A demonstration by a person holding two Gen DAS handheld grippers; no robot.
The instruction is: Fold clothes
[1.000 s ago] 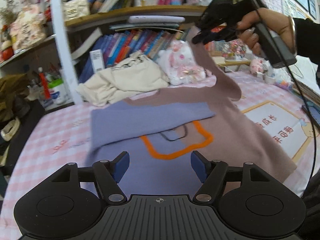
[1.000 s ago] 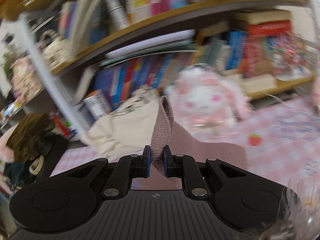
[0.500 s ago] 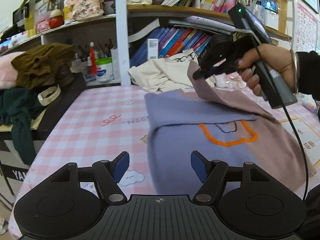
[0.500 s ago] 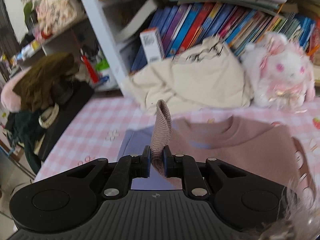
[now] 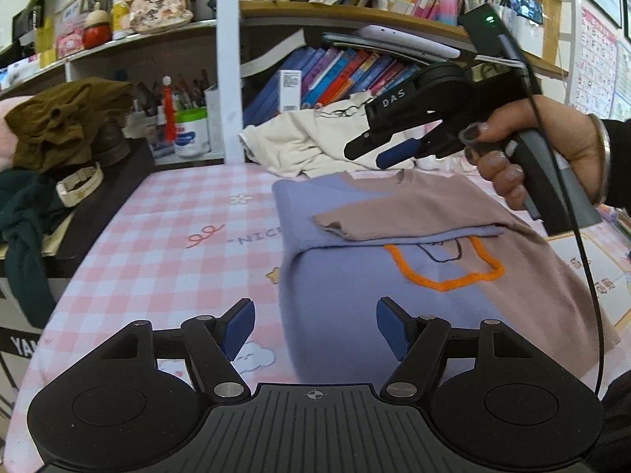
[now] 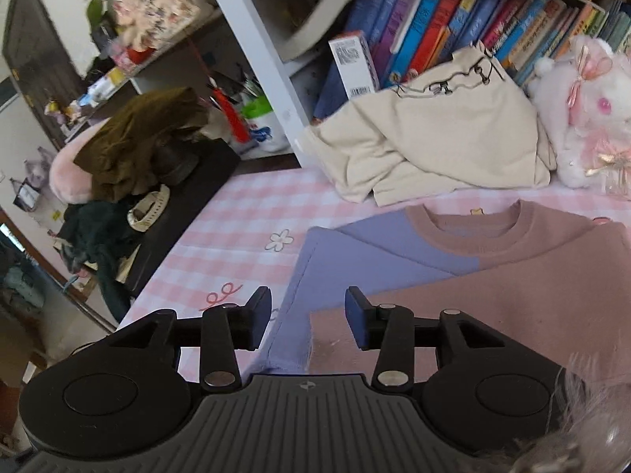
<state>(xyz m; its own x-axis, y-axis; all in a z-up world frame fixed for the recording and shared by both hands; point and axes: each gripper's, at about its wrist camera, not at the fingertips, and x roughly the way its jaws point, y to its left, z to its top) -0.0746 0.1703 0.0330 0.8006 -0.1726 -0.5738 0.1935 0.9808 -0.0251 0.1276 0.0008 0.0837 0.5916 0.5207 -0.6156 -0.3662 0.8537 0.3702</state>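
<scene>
My left gripper (image 5: 314, 329) hangs low over the near edge of the sweater (image 5: 402, 276), fingers spread wide, nothing between them. The sweater lies flat on the pink checked tablecloth (image 5: 165, 244), half purple on the left, half brownish pink on the right, with an orange outline stitched on the chest. Its purple sleeve is folded across the body, and the pink sleeve (image 5: 398, 220) lies on top of that, cuff pointing left.

My right gripper (image 5: 374, 149) is up in the air over the far part of the sweater, near the collar, held in my right hand (image 5: 540, 153). Its fingers are parted and hold no cloth. From the right wrist view the same gripper (image 6: 308, 321) looks down on the pink sleeve cuff, blue pads apart, with the collar (image 6: 473, 232) beyond.

At the far side of the table a cream garment (image 6: 430, 146) sits crumpled against the bookshelf (image 5: 347, 75), and a white plush rabbit (image 6: 587, 118) is just to its right. To the far left, an olive-brown cloth (image 5: 67, 118) is heaped on a dark stand, with dark green cloth (image 5: 23, 216) draped below it.
</scene>
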